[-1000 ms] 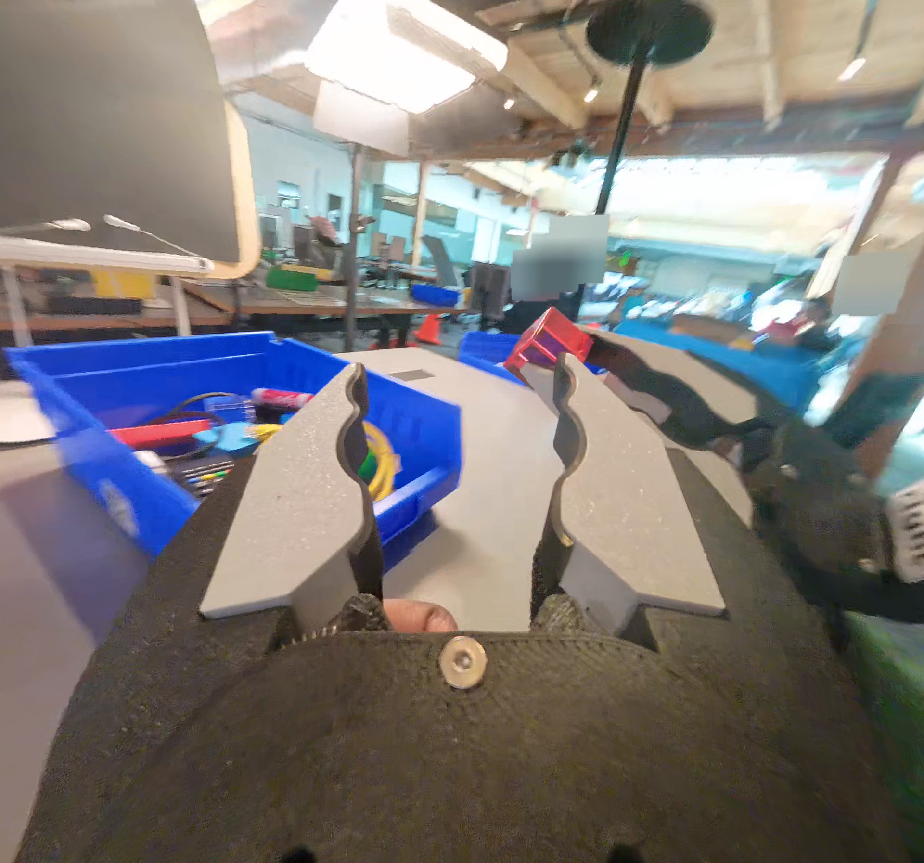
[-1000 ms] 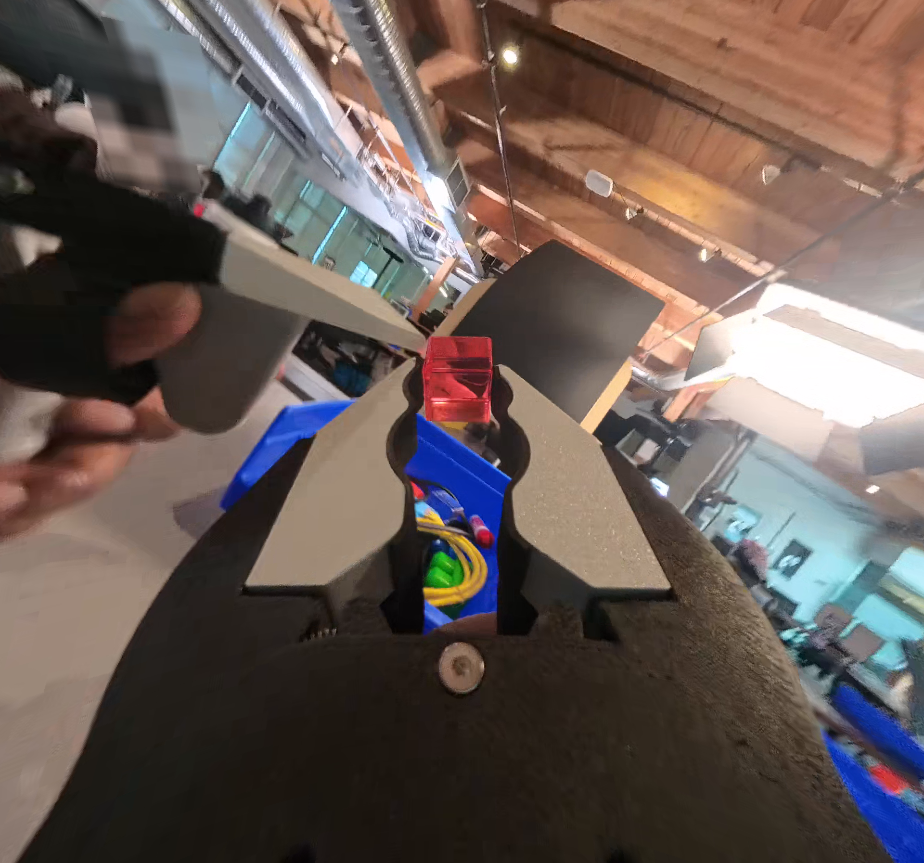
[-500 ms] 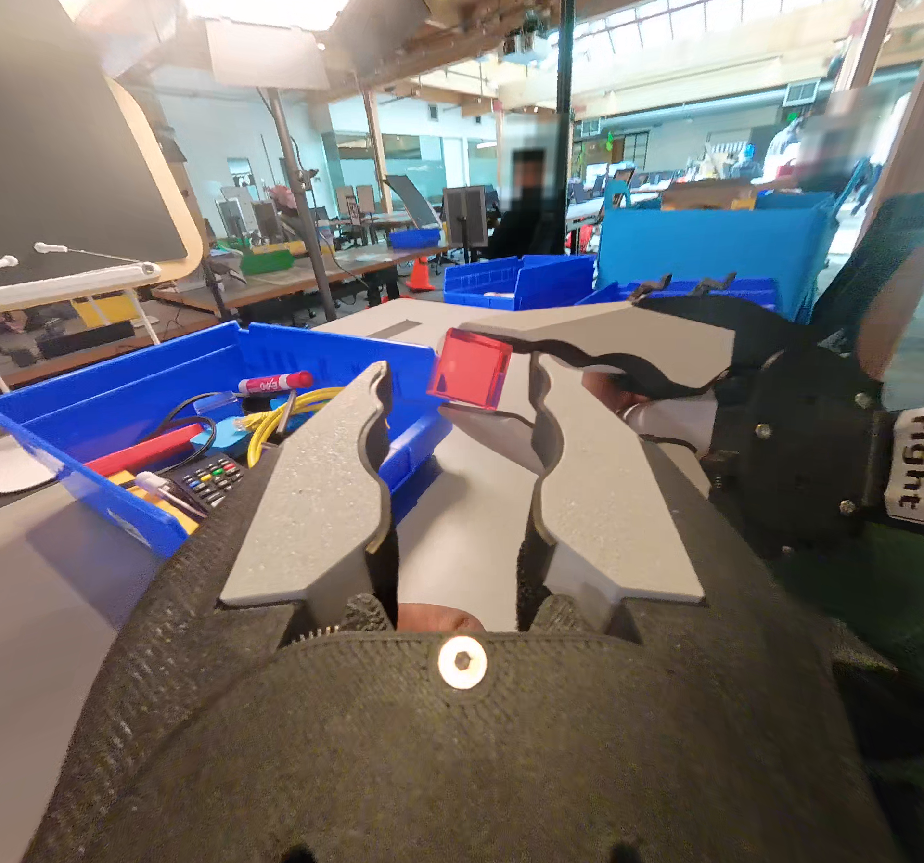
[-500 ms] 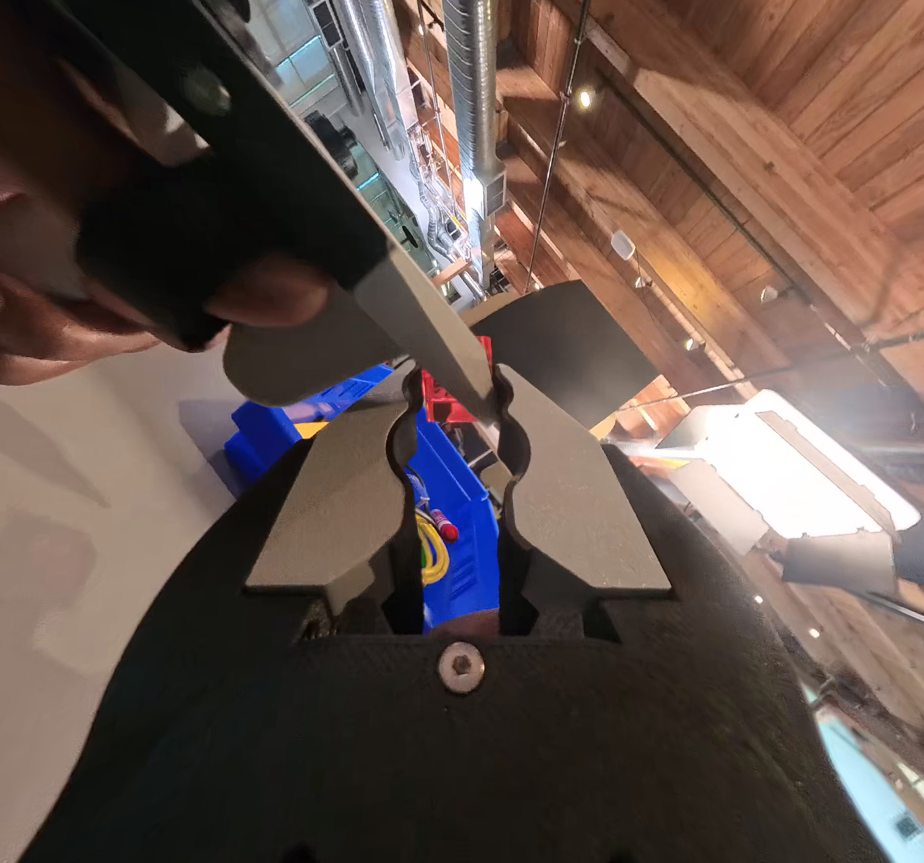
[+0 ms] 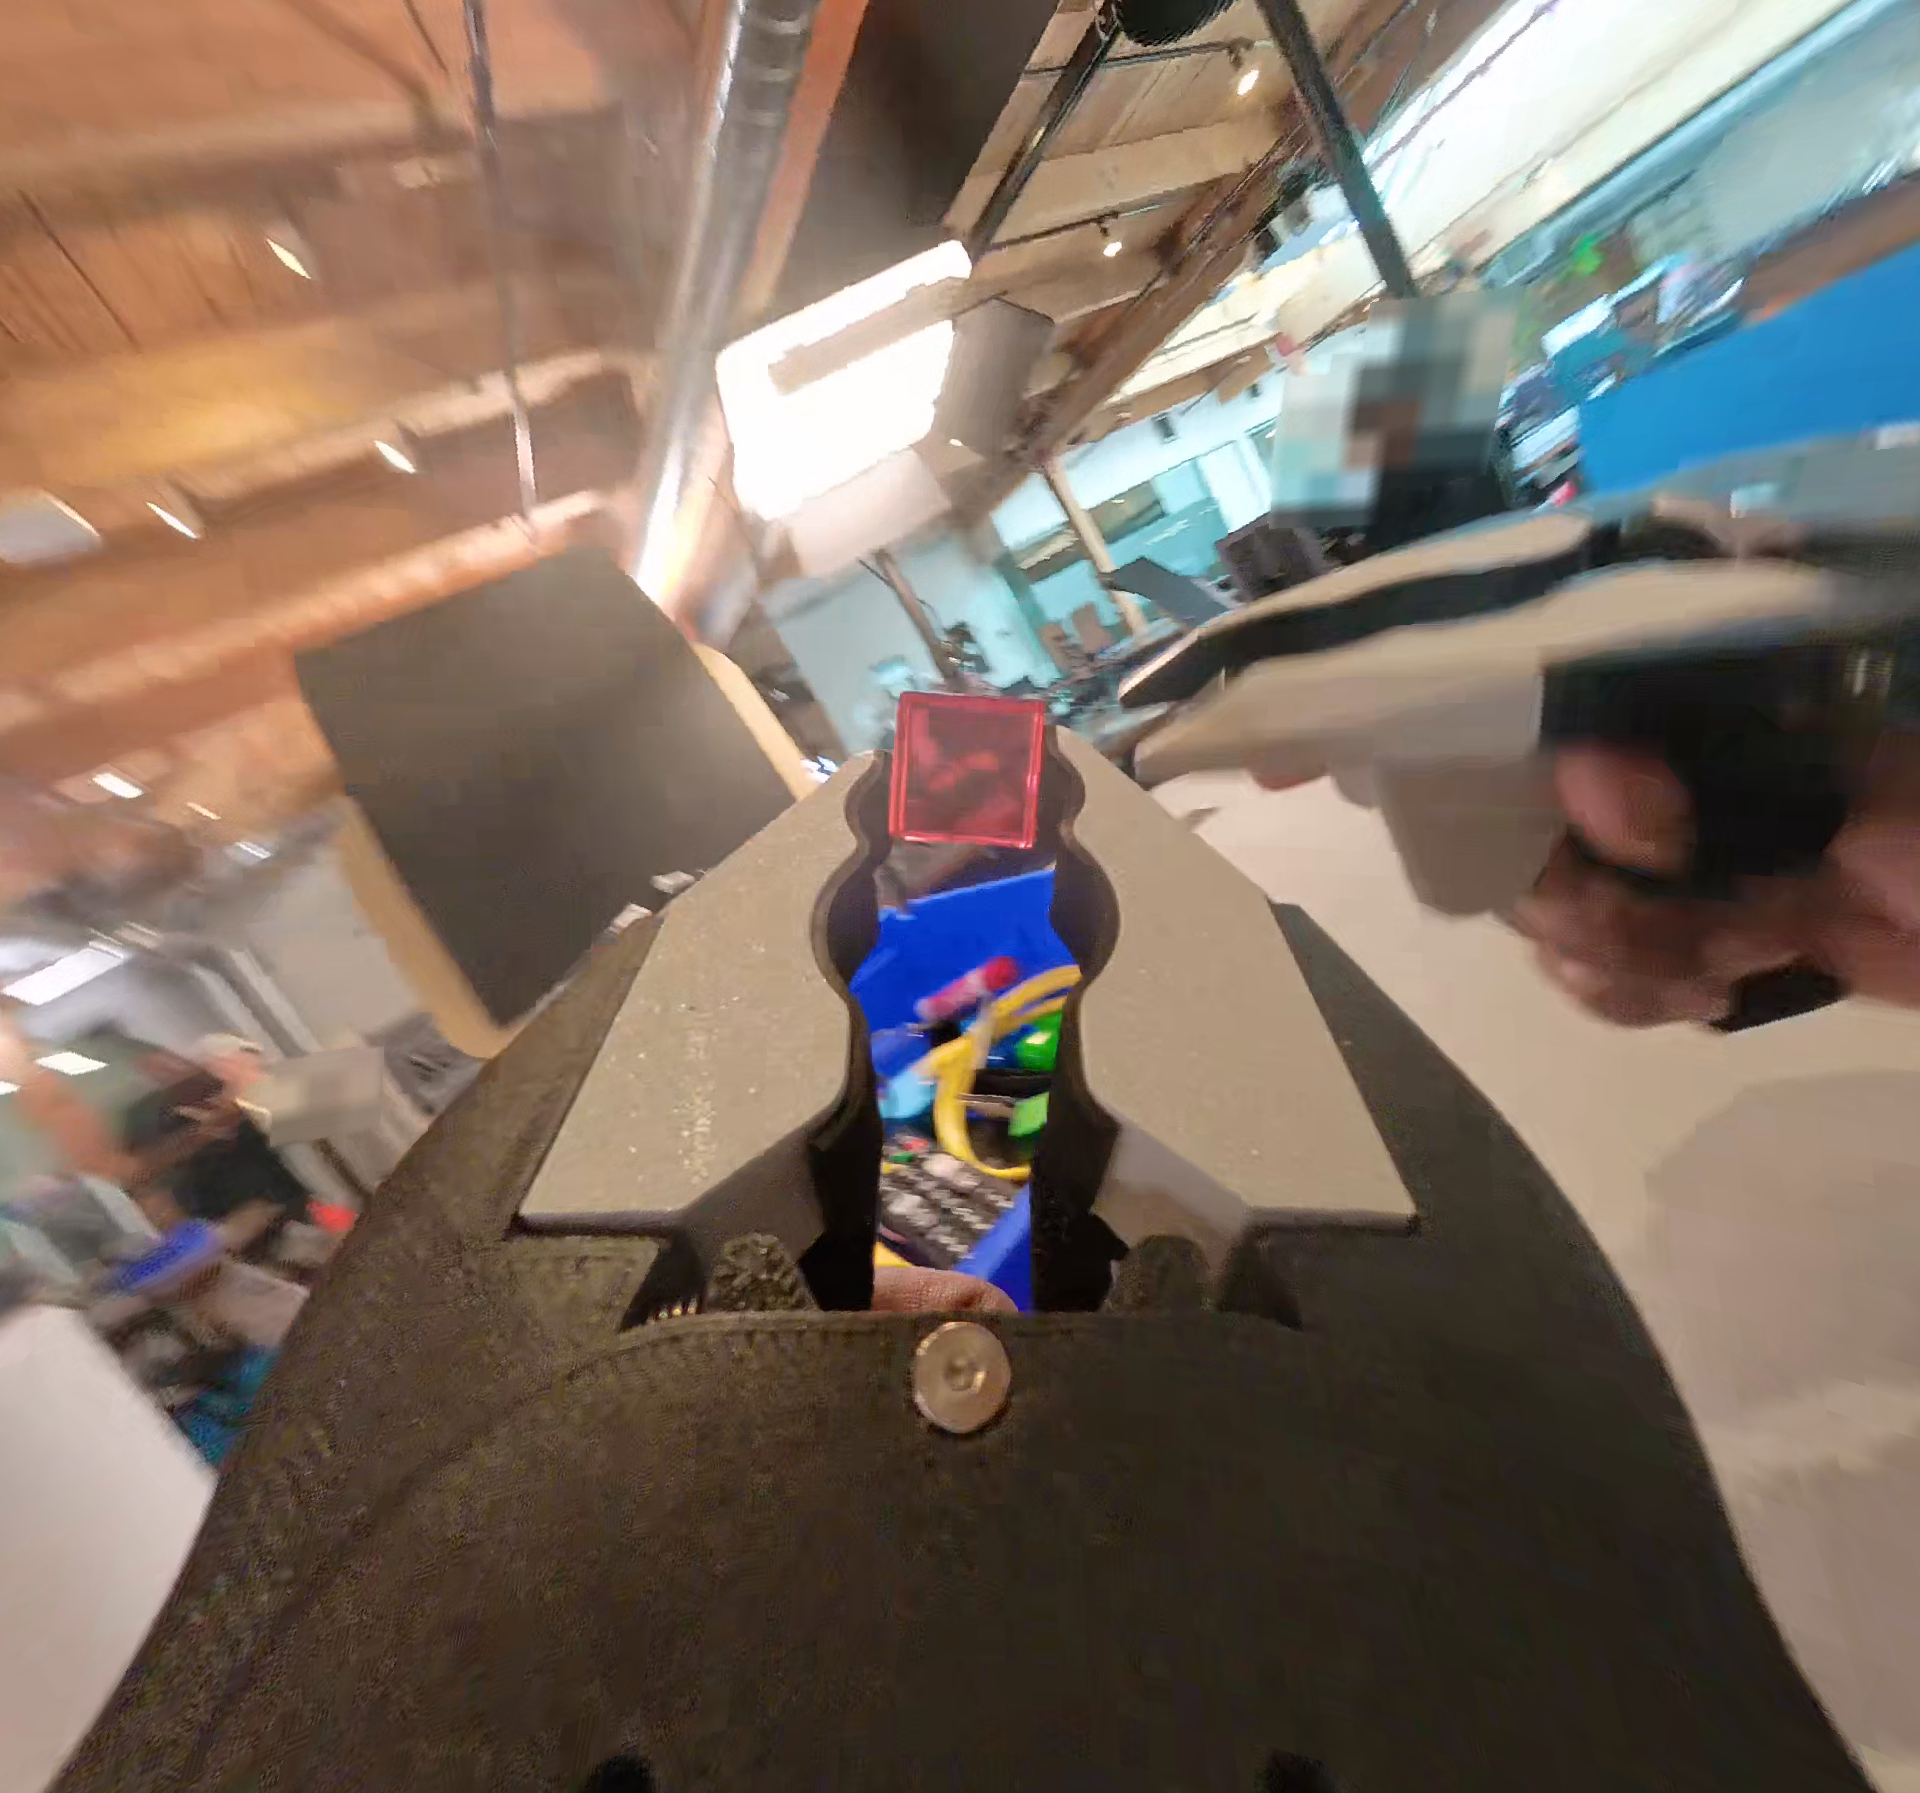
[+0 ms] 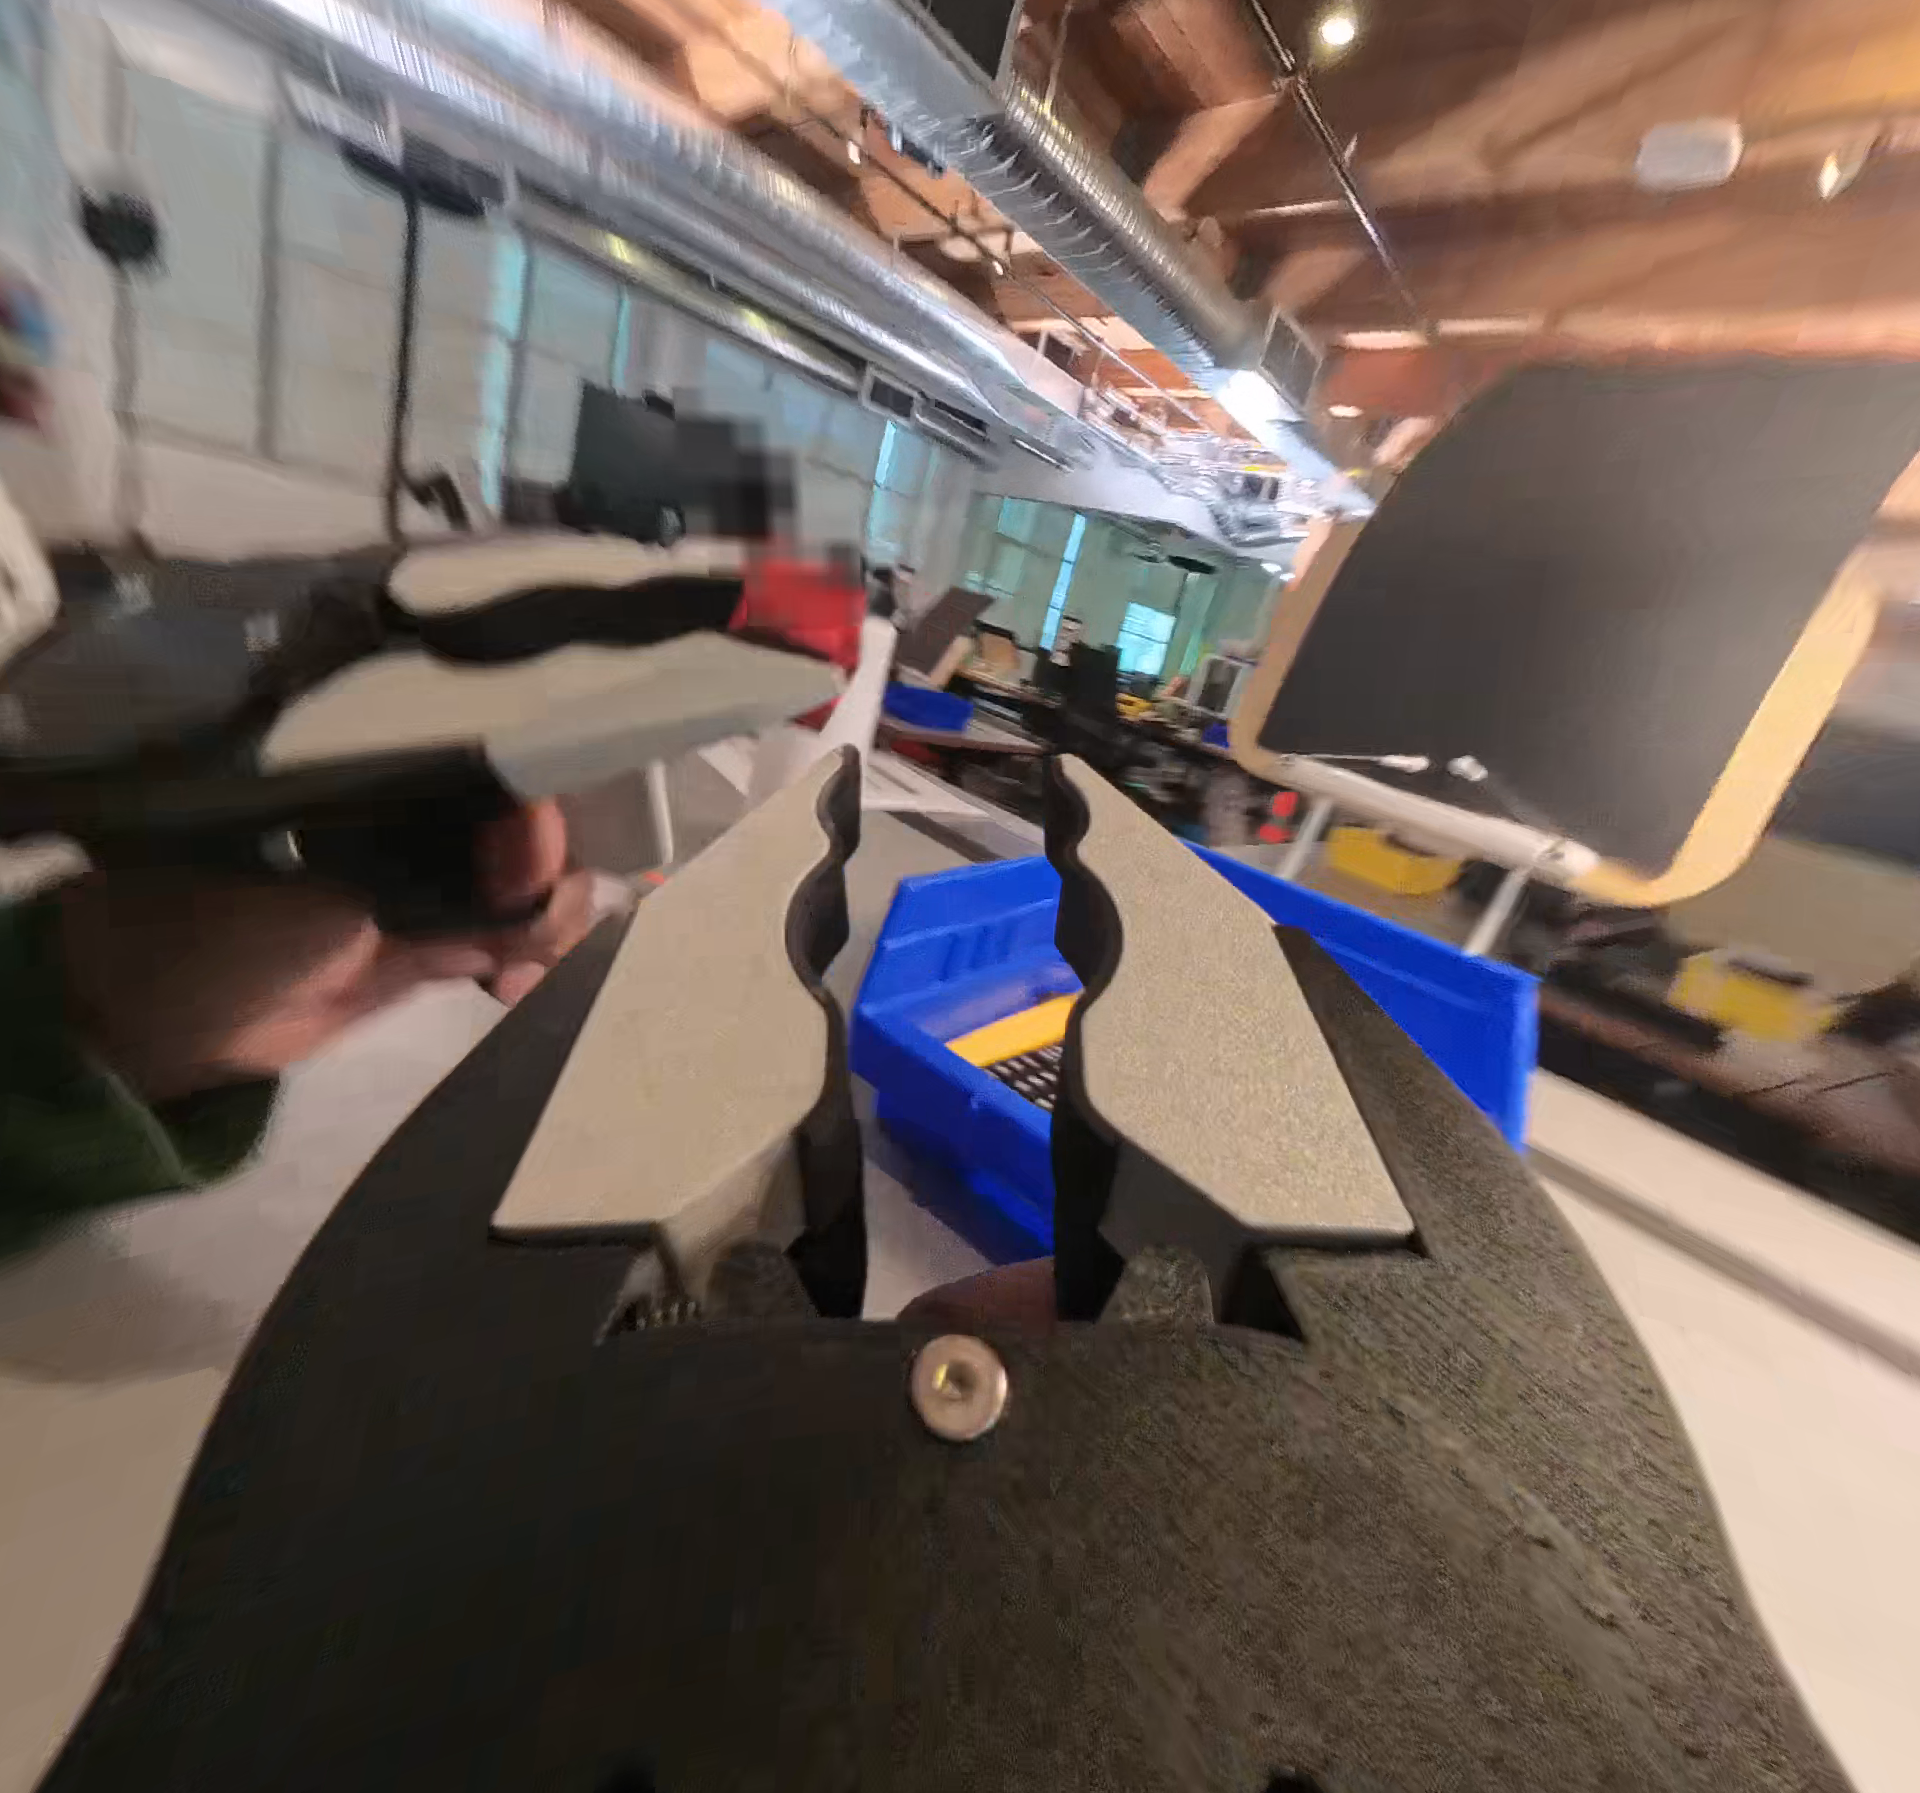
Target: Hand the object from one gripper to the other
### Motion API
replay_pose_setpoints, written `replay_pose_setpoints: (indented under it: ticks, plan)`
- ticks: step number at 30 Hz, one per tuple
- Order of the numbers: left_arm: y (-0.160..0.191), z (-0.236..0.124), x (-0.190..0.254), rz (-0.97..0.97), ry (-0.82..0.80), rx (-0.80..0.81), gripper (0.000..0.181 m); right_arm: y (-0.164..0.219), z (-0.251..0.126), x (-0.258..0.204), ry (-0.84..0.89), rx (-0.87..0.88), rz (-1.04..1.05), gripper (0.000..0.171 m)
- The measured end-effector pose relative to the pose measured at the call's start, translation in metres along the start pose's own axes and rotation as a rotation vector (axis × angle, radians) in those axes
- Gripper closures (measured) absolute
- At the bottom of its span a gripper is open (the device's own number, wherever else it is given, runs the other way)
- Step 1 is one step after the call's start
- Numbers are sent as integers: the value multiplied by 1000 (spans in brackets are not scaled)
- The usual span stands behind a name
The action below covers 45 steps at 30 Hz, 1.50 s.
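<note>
My left gripper [image 5: 968, 775] is shut on a clear red cube [image 5: 968, 769], pinched between its two fingertips and held in the air. The same cube [image 6: 805, 600] shows in the right wrist view at the tip of the left gripper [image 6: 790, 631], at the left. My right gripper [image 6: 951, 777] is open and empty, with nothing between its fingers. It also shows in the left wrist view [image 5: 1174, 704] at the right, held by a hand, apart from the cube.
A blue bin [image 6: 1382, 964] with cables, markers and a keypad sits on the grey table [image 5: 1558, 1172] below the grippers. A black panel with a wooden rim [image 6: 1558, 621] stands behind it. Other tables and bins are far off.
The cube has passed from my right gripper to my left. The left fingers closed on it, the right fingers opened and drew away. Both views swung sharply.
</note>
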<state>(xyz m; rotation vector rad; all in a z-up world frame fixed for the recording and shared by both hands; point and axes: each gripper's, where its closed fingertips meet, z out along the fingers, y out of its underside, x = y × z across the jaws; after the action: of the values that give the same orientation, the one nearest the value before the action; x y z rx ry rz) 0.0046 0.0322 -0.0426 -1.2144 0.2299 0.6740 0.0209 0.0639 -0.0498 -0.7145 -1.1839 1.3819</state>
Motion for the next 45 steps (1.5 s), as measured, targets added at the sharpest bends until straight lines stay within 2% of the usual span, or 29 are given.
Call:
replay_pose_setpoints:
  ticks: [2, 4, 8, 12, 13, 16, 19, 23, 26, 27, 29, 31, 33, 35, 36, 38, 40, 43, 45]
  plan:
    - [-1, 0, -3, 128, -51, 8, 154, -8, -1, 4, -81, 47, 205, 132]
    - [-1, 2, 1, 227, -63, 10, 153, -8, -1, 2, -157, 39, 313, 123]
    - [-1, 4, 11, 436, -89, 18, 154, -8, -1, -4, -203, 21, 310, 116]
    - [-3, 6, 25, 564, -65, 43, 154, -1, 2, -18, -265, -35, 261, 114]
    - [-3, 7, 31, 589, -48, 50, 154, -1, 3, -23, -279, -44, 239, 117]
    - [-2, 9, 37, 619, -33, 48, 154, 5, 5, -28, -278, -80, 154, 141]
    - [6, 13, 33, 403, 7, 4, 147, 5, 5, -4, -83, -82, -18, 145]
    - [42, 19, 18, -244, 137, -206, 139, 3, -5, 33, 197, -96, -353, 144]
    - [26, 15, 23, -757, 363, -137, 126, 2, -9, 31, 237, -90, -545, 144]
    - [21, 13, 26, -861, 428, -118, 123, 1, -8, 24, 218, -75, -588, 144]
    - [16, 11, 39, -936, 528, -126, 117, 0, -7, 10, 178, -47, -652, 144]
    - [15, 9, 52, -914, 581, -152, 114, 2, -6, -5, 136, -29, -724, 144]
    - [13, 10, 56, -894, 576, -147, 119, 7, -4, -17, 97, -28, -790, 144]
    - [7, 6, 63, -869, 636, -126, 148, 9, -2, -20, 112, -32, -843, 144]
    - [8, 5, 62, -854, 628, -123, 151, 9, -1, -19, 115, -34, -840, 142]
    - [12, 6, 60, -770, 594, -132, 153, 12, 1, -18, 89, -53, -749, 142]
    - [11, 9, 54, -664, 528, -112, 154, 12, 1, -15, 41, -70, -599, 131]
    - [10, 14, 30, -402, 332, -70, 154, 7, -2, -9, -33, -63, -333, 121]
    - [6, 15, 12, -285, 196, -30, 154, -3, -6, -4, -83, -25, -119, 121]
